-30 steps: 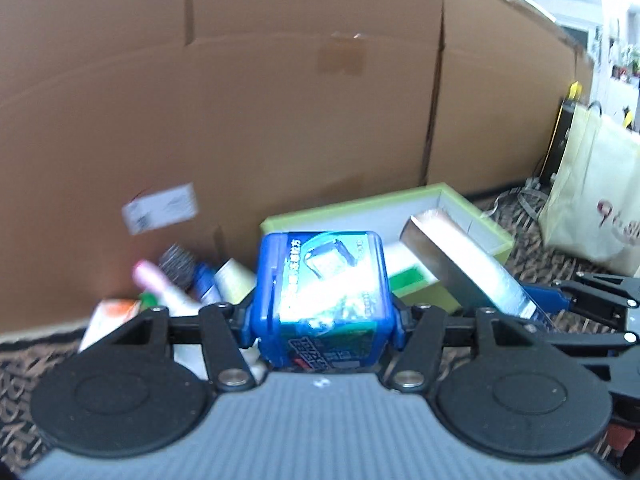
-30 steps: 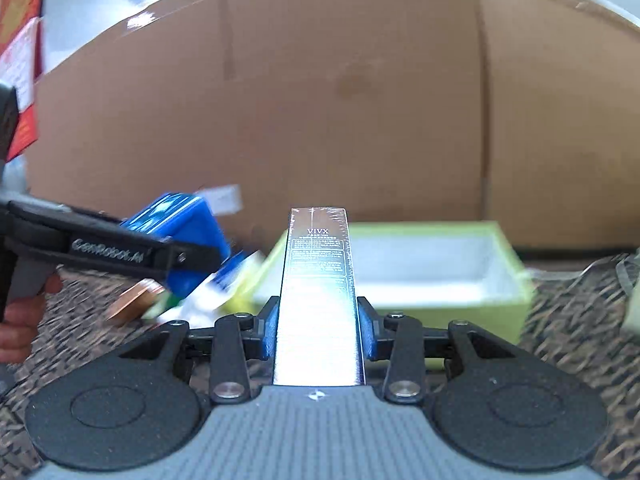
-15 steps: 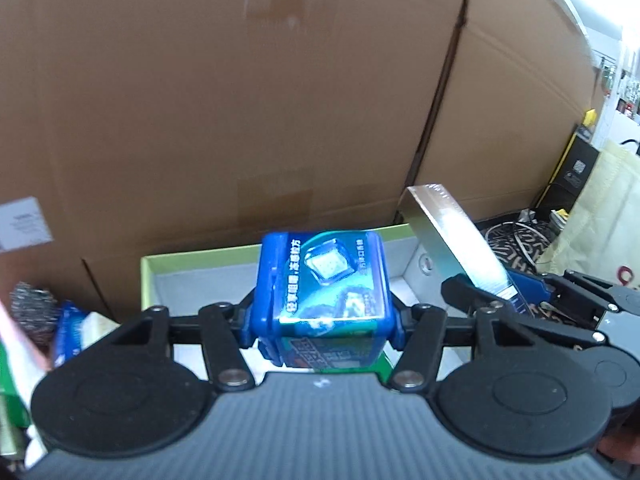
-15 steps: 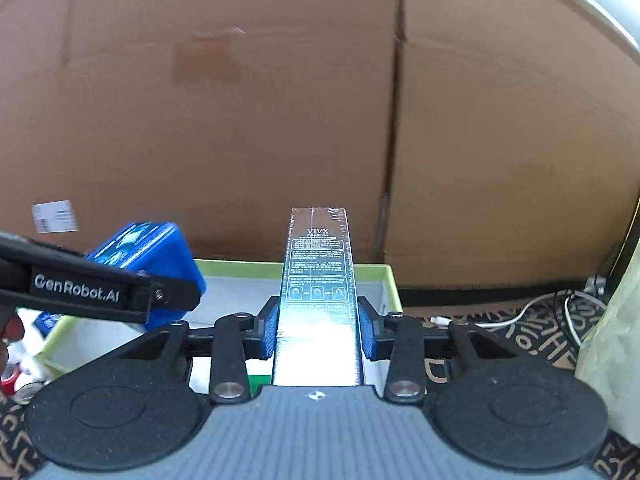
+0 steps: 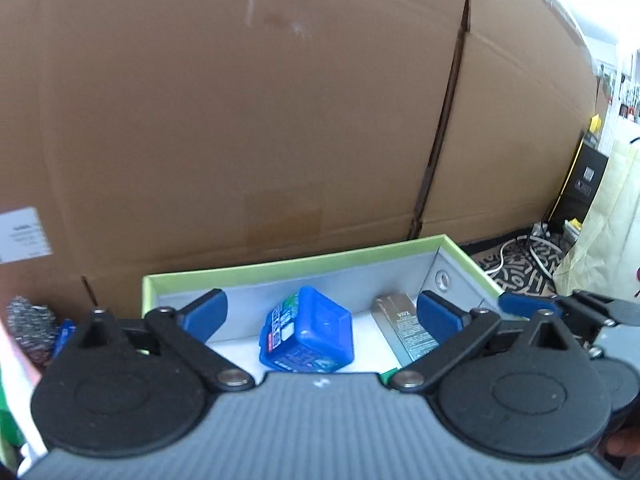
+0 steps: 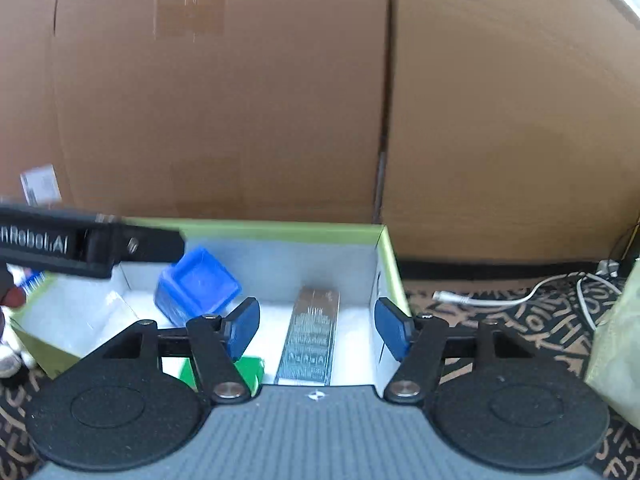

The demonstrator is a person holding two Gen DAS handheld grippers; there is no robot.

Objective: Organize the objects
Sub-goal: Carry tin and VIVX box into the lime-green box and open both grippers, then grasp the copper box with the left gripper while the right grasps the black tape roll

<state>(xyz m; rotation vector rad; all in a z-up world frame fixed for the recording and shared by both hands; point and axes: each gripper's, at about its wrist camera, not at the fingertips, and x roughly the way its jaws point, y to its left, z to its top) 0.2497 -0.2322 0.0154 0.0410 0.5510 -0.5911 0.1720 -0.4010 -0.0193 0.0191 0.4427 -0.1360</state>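
A green-rimmed box [image 5: 288,266] with a white inside stands against a cardboard wall. A blue plastic case [image 5: 306,336] lies tilted on its floor, and a silver carton [image 5: 404,330] lies flat to its right. My left gripper [image 5: 320,316] hovers above the box, its jaws opening wide, with the case lying loose below them. In the right wrist view the silver carton [image 6: 314,340] rests on the box [image 6: 390,256] floor beneath my right gripper [image 6: 318,324], whose jaws are opening clear of it. The blue case [image 6: 196,286] sits left of it.
Tall cardboard sheets [image 5: 260,120] close off the back. Left of the box lie a steel scourer [image 5: 28,328] and several packets. A green packet [image 6: 250,370] lies in the box's front. A white cable [image 6: 520,300] and a pale bag [image 5: 600,220] lie on the patterned mat at right.
Both grippers swung over the green box, then let go. The blue case and the silver carton dropped out of the jaws and now lie on the box floor.
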